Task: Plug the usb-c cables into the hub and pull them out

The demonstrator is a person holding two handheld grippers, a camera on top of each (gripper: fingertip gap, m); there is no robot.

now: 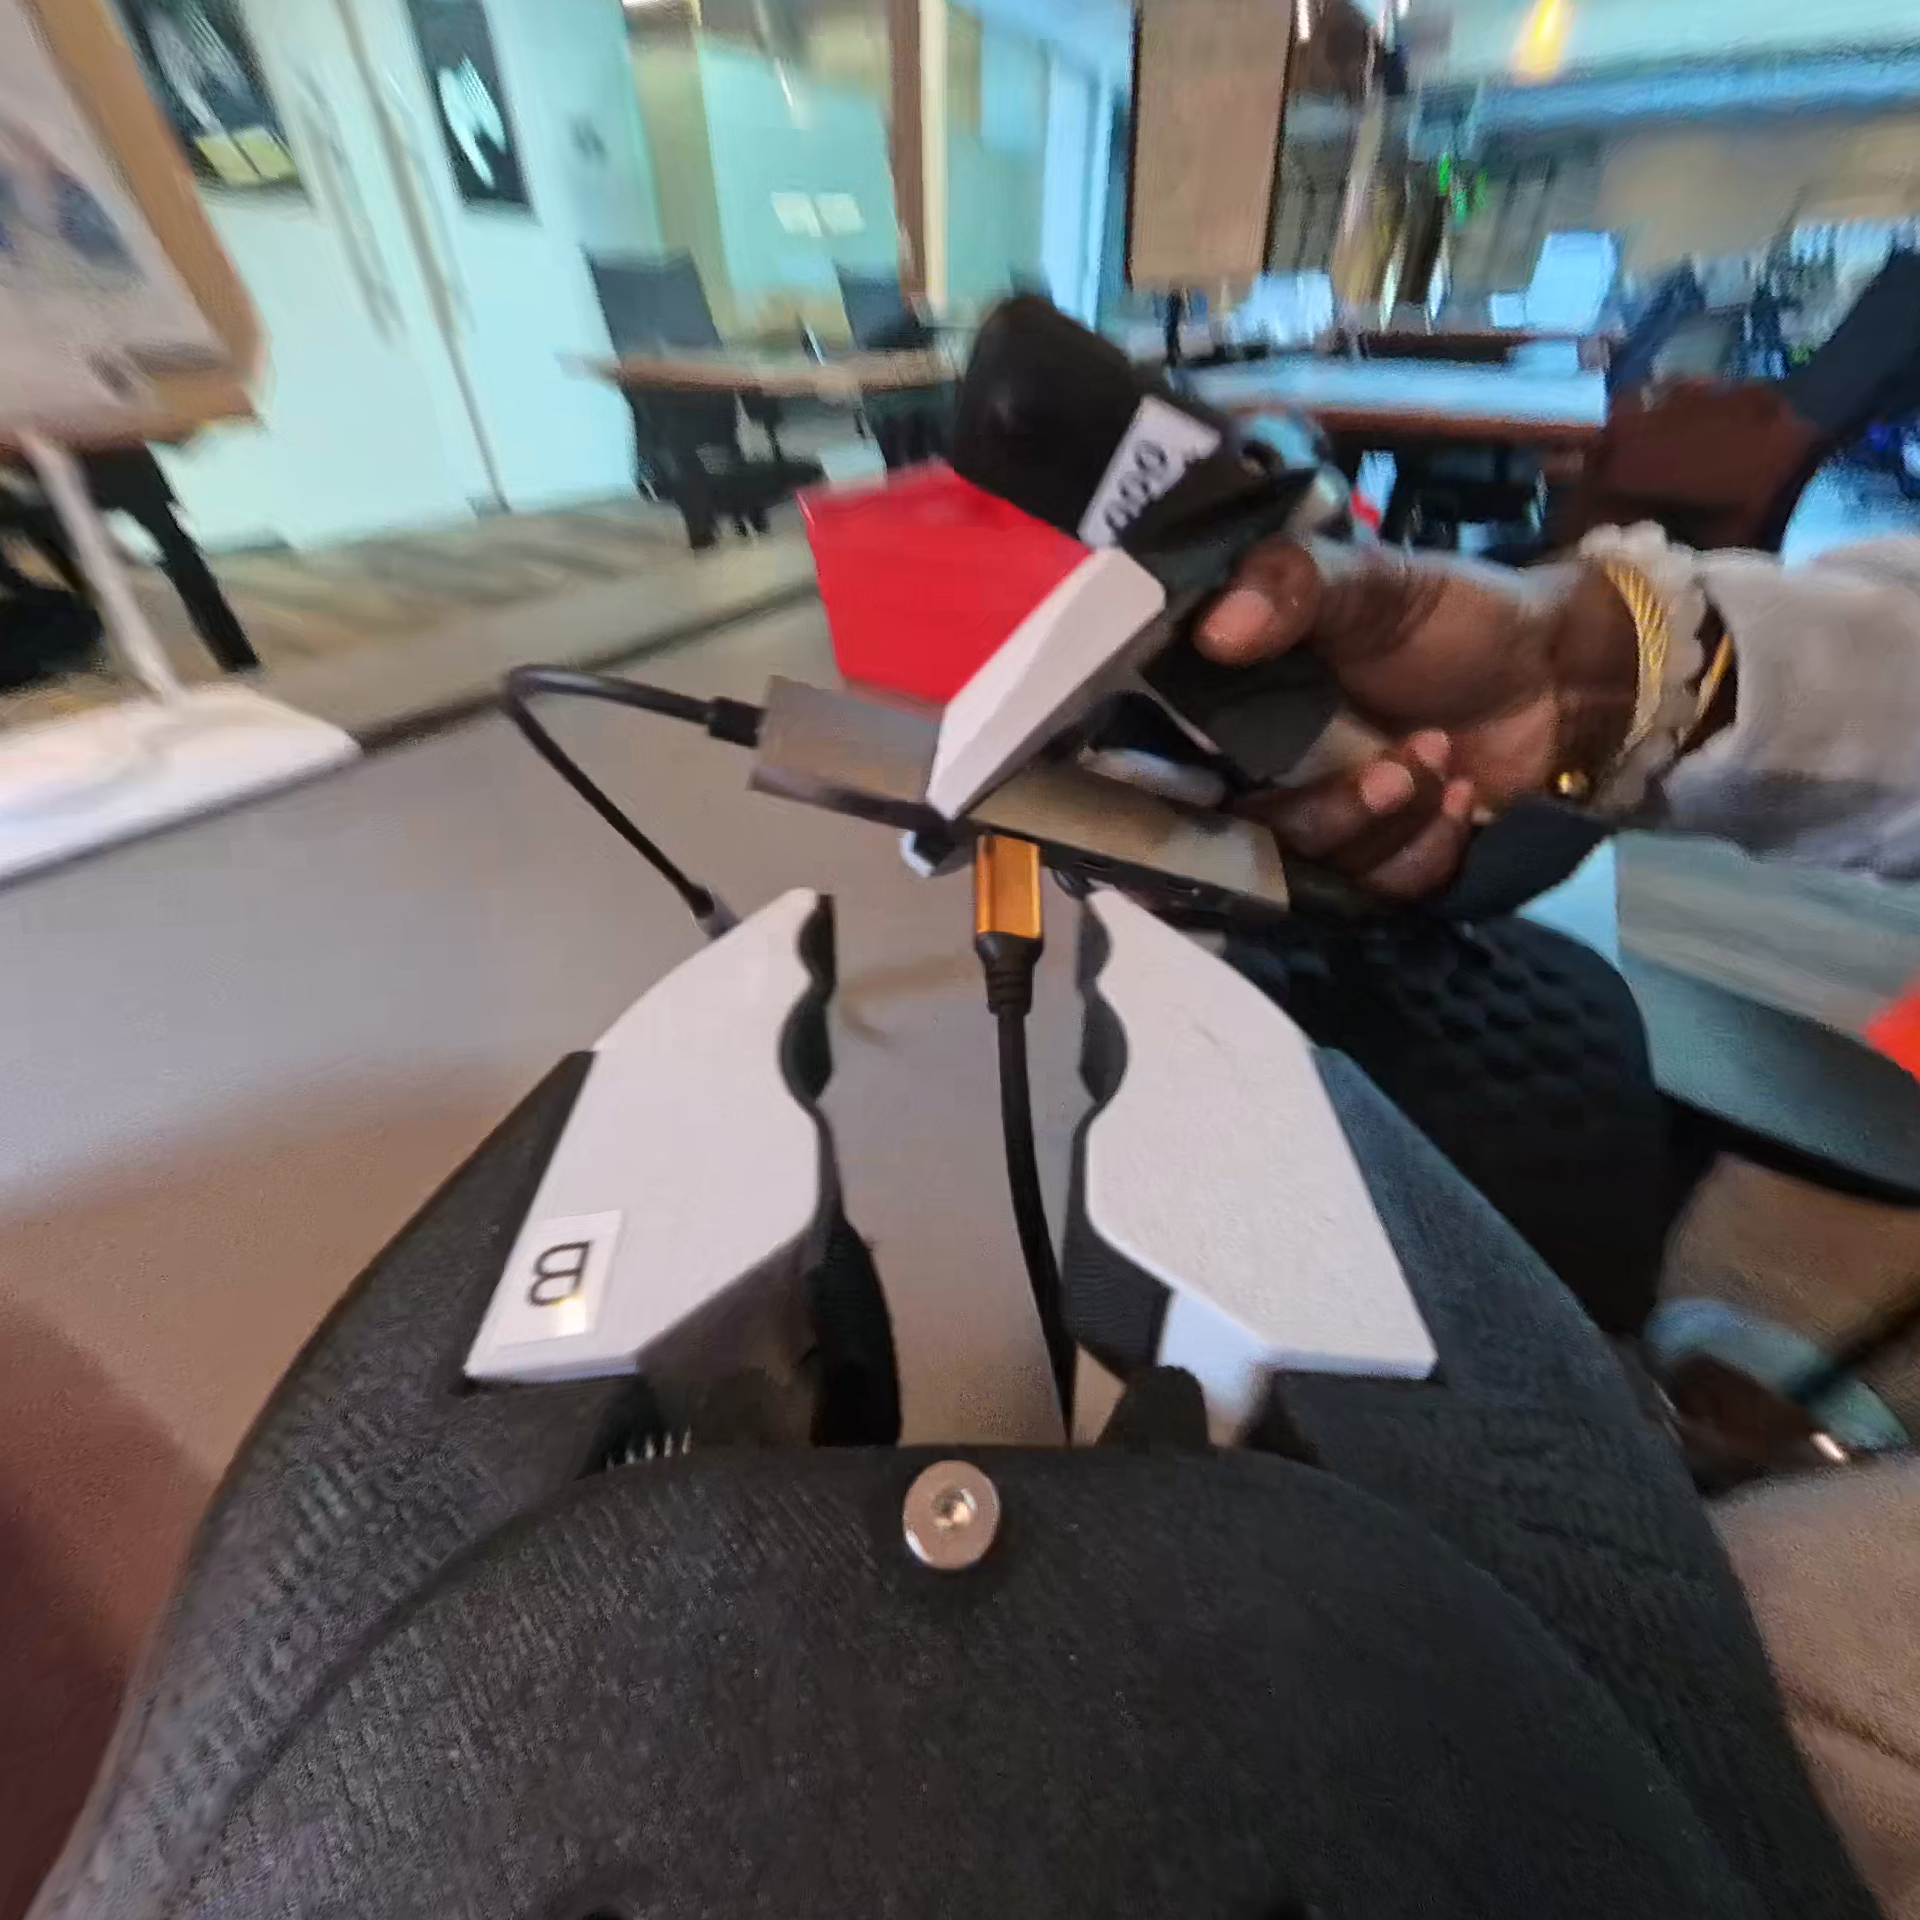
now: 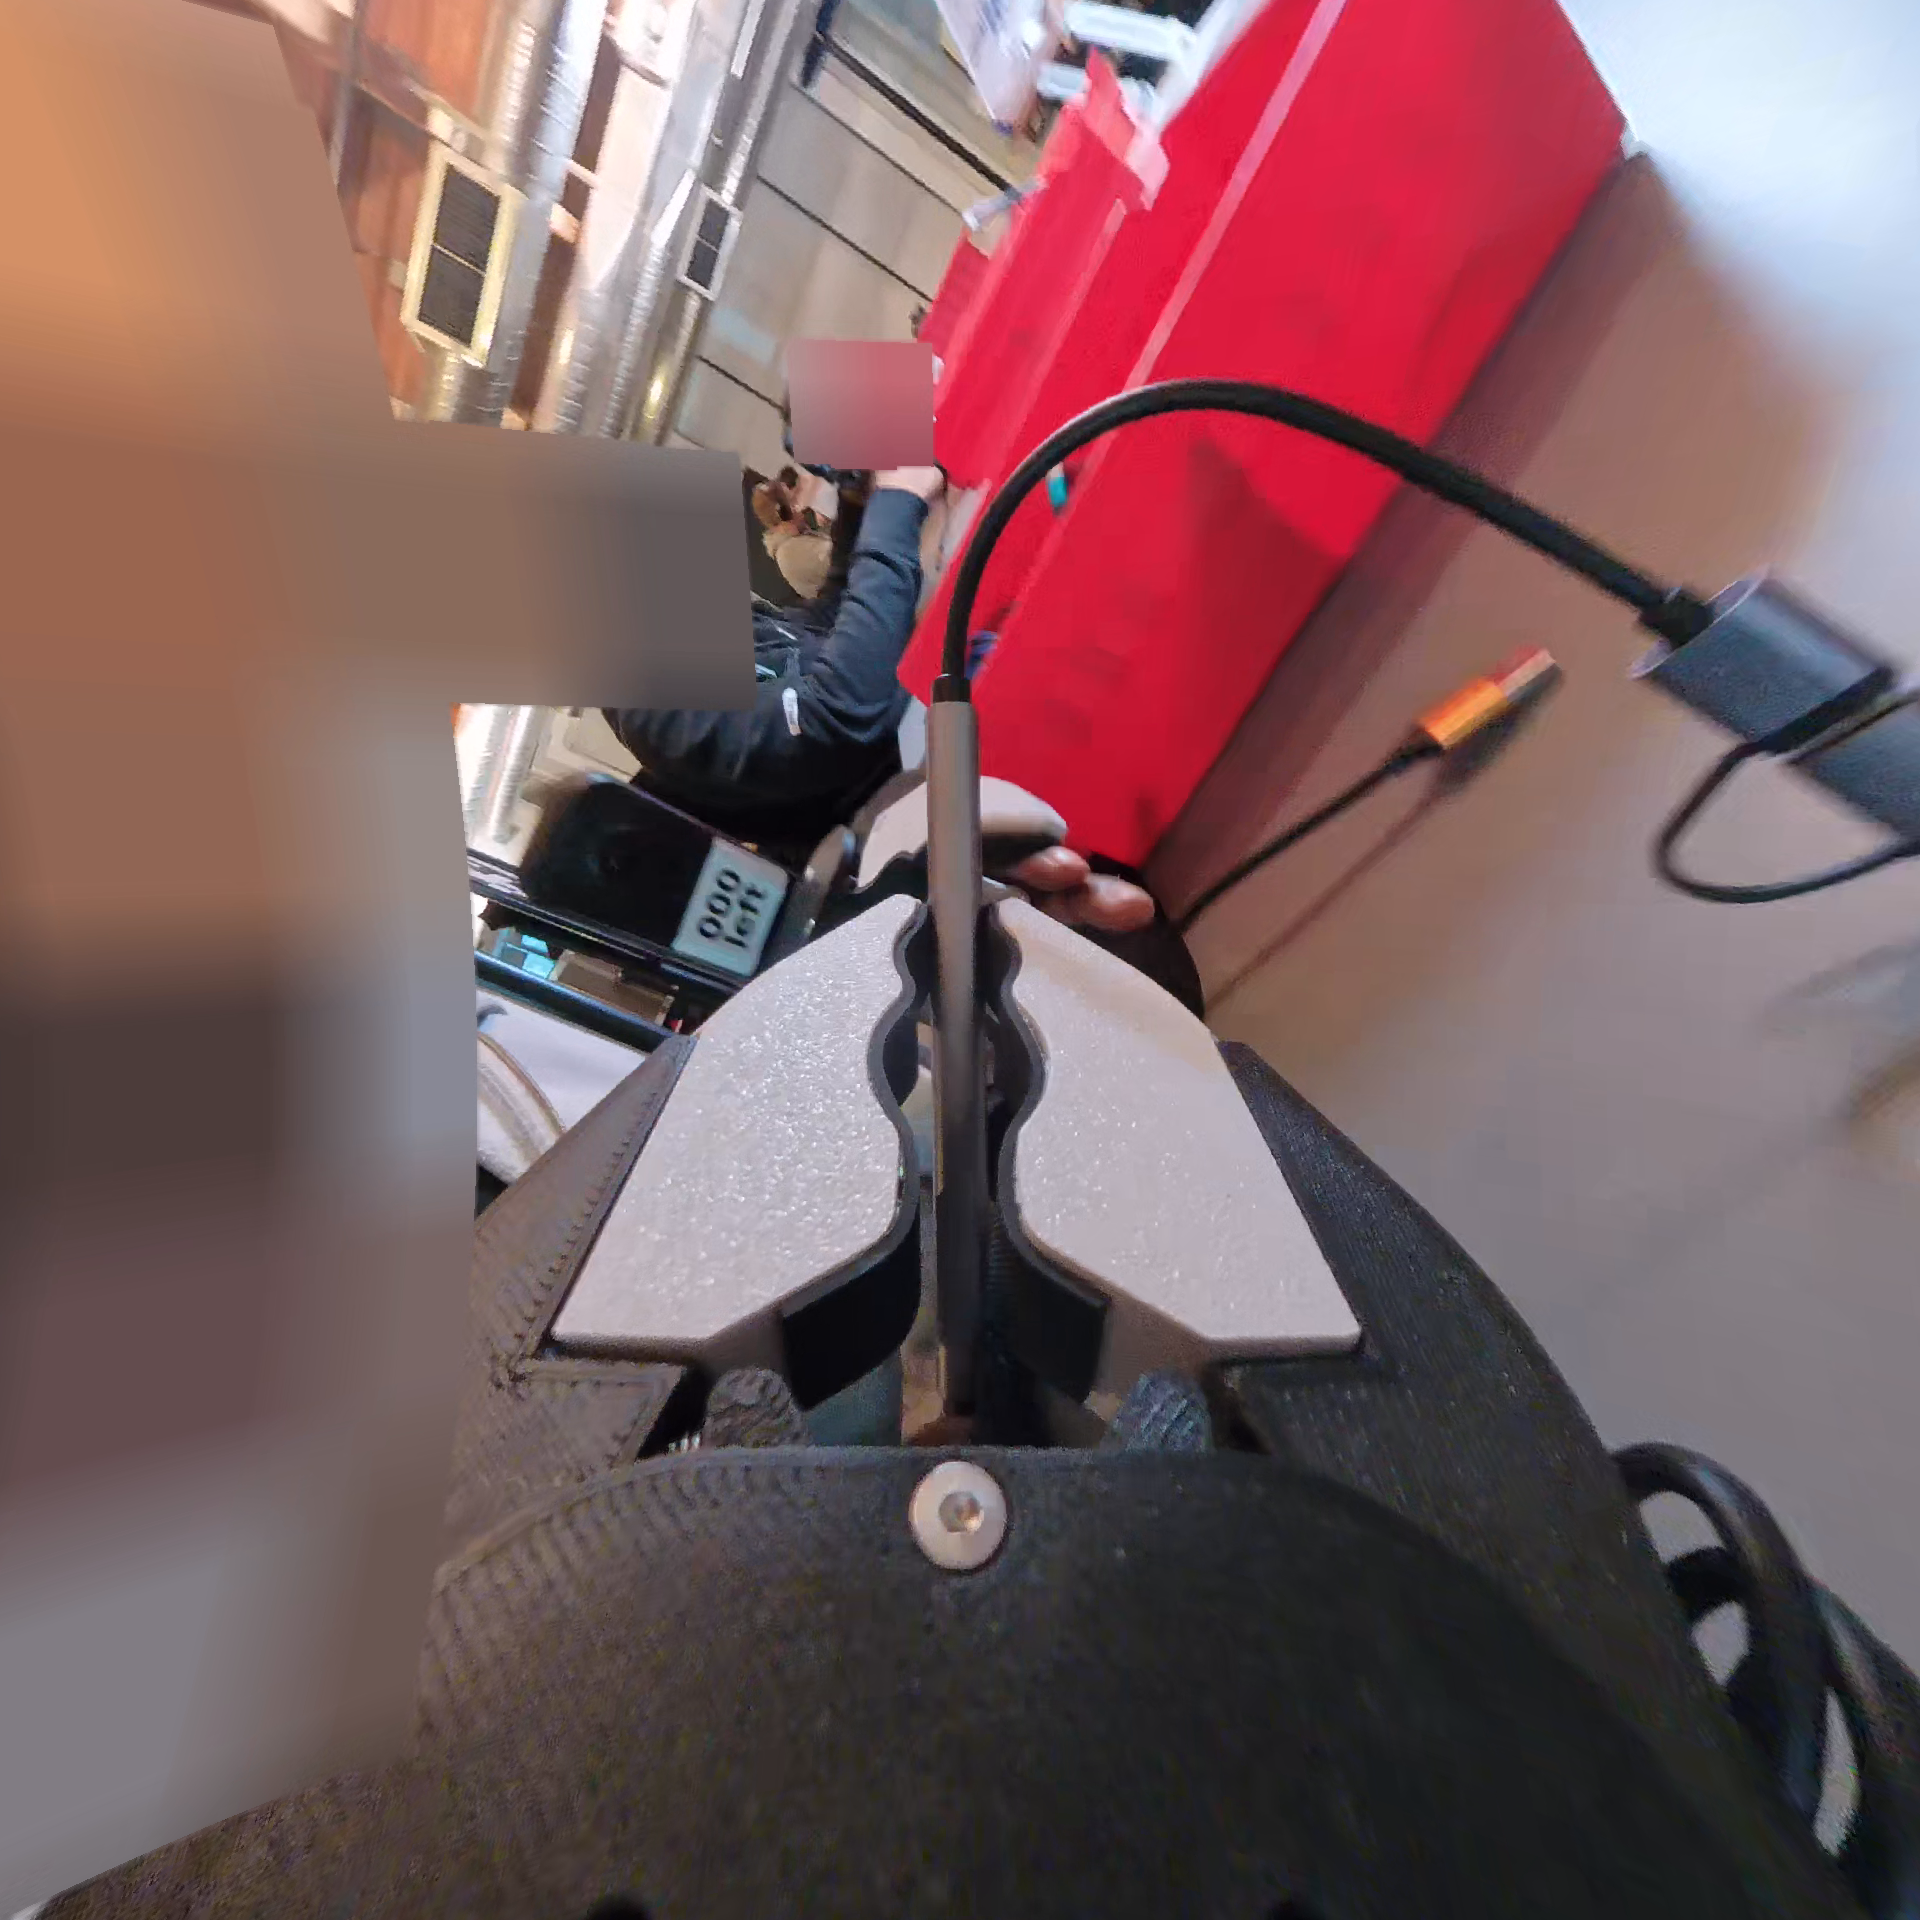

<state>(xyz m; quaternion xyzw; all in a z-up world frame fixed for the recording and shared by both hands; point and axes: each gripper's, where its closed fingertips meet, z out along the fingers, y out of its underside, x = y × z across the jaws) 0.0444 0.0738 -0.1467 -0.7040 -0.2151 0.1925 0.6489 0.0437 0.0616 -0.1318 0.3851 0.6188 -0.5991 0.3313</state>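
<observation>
**Gripping the hub while one cable sits plugged in**

Holding position above a grey tabletop (image 1: 312, 935), both grippers are meeting at the far middle of the scene.

- Right gripper (image 2: 961, 925): its pale fingers (image 2: 769, 1153) are pressing on the two flat faces of the slim grey hub (image 2: 951, 831), which is running edge-on up the gap between them. In the left wrist view this gripper is reaching in from the right, tilted downward, with a person's hand (image 1: 1382, 686) wrapping its black handle, thumb on top and fingers curling beneath; a gold bracelet is showing at the wrist.
- Hub: lifted clear of the table, lying roughly level and slightly slanted in the left wrist view (image 1: 862, 738).
- Hub lead (image 2: 1195, 436): a black cord is arcing from the hub's far end to a dark plug lying at the right.
- Left gripper (image 1: 956, 914): its pale fingers (image 1: 707, 1122) are standing well apart, closing on nothing, pointing straight at the hub's near edge.
- Orange-collared usb-c cable (image 1: 1006, 894): seated in the hub's near edge, its black cord is trailing back between the open fingers.
- Second orange-collared cable (image 2: 1486, 696): lying loose on the table.
- Red box (image 1: 925, 582): standing behind the hub.
</observation>
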